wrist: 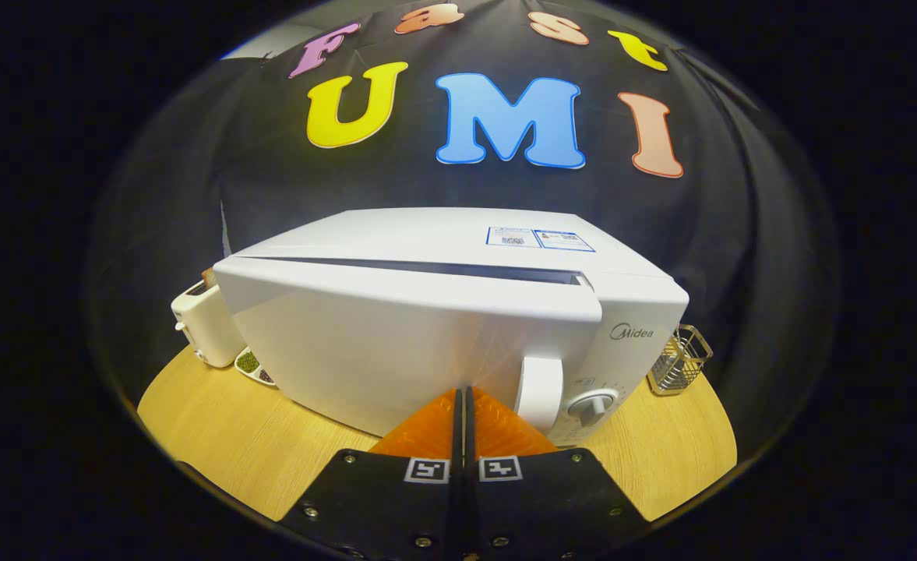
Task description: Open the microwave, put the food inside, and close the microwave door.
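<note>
Currently, your inventory reads as follows.

Gripper (pixel 463 393): fingers pressed together, nothing between them, tips at or touching the front of the microwave door (pixel 411 343). Judged a pushing pose: closed fingers make one blunt point for shoving the door home.

Microwave (pixel 458 234): directly ahead of your fingers. A dark gap runs along the door's top edge, wider toward your left, so the door stands slightly ajar. Door handle (pixel 540 393) just right of your fingertips; control dial (pixel 592 407) further right.

Food: cannot be told from this angle; the door hides the cavity. With the door nearly shut, it is probably inside already.

Toaster (pixel 201 327): left of the microwave, beyond your fingers. Small dishes (pixel 252 365) of green and dark contents sit at its base.

Wire basket (pixel 680 360): right of the microwave, well clear of your path.

Table (pixel 216 444): wooden, carrying everything listed.

Stage, as a judgement: final step, closing the door. Press near the handle side, where the latch most likely sits.
</note>
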Action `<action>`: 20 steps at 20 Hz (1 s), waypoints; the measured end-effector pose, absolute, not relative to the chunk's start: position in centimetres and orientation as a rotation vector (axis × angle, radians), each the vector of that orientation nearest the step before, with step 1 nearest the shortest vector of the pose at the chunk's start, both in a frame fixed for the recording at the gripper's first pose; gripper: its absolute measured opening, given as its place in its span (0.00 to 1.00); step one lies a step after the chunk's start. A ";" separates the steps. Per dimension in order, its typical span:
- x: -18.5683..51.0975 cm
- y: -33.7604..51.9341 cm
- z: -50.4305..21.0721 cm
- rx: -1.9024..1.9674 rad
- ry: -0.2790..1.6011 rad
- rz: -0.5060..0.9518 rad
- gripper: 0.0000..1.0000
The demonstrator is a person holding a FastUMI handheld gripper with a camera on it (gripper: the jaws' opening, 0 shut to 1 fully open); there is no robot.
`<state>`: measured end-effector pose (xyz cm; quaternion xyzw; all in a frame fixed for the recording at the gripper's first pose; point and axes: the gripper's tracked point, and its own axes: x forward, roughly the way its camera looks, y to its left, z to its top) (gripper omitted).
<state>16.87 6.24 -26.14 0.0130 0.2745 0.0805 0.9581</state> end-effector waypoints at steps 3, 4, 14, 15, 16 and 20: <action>17.0 6.3 -26.3 0.026 0.563 0.162 0.00; 17.0 6.3 -26.3 0.000 0.555 0.162 0.00; 18.3 6.1 -27.0 -0.050 0.560 0.141 0.00; 18.1 6.1 -27.0 -0.025 0.569 0.135 0.00; 18.2 6.3 -27.3 -0.034 0.569 0.141 0.00; 17.9 5.9 -25.9 -0.063 0.530 0.142 0.00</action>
